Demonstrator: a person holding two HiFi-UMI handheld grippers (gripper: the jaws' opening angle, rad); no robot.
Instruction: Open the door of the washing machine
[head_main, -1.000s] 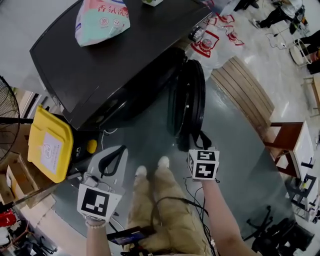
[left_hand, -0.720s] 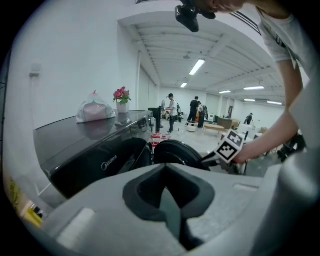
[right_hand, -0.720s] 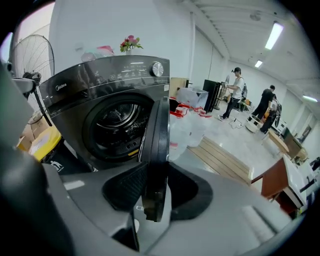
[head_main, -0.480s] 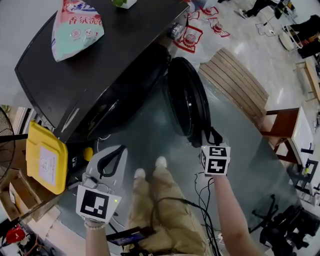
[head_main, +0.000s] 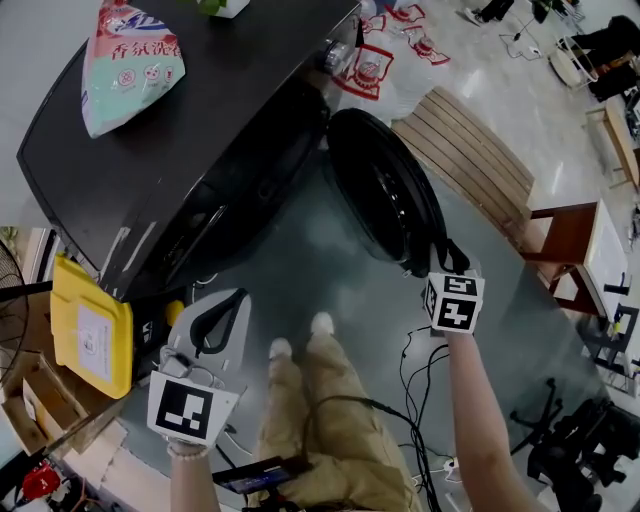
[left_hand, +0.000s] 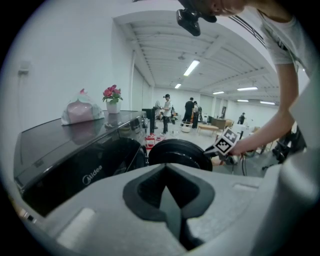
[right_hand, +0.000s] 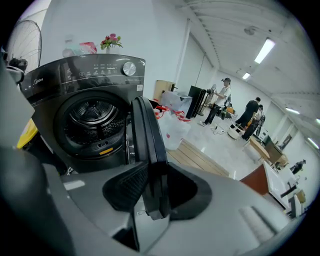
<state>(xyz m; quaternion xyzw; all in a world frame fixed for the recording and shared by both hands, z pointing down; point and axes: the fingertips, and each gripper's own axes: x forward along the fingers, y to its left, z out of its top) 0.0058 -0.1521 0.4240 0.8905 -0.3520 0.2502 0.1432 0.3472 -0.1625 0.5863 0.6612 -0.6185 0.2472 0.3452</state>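
The round, glossy black door (head_main: 385, 195) stands wide open off the front of the dark washing machine (head_main: 150, 150), baring the steel drum (right_hand: 95, 117). The right gripper (head_main: 437, 262) has just been closing its jaws, which clamp the door's free rim. The left gripper (head_main: 215, 320) hangs well apart, its jaws together on nothing.

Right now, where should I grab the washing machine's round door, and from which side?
Grab the door by its thin free rim, opposite the hinge, coming edge-on from that free end so fingers straddle it. The right gripper sits there; its fingers have just been closing with the rim between them.
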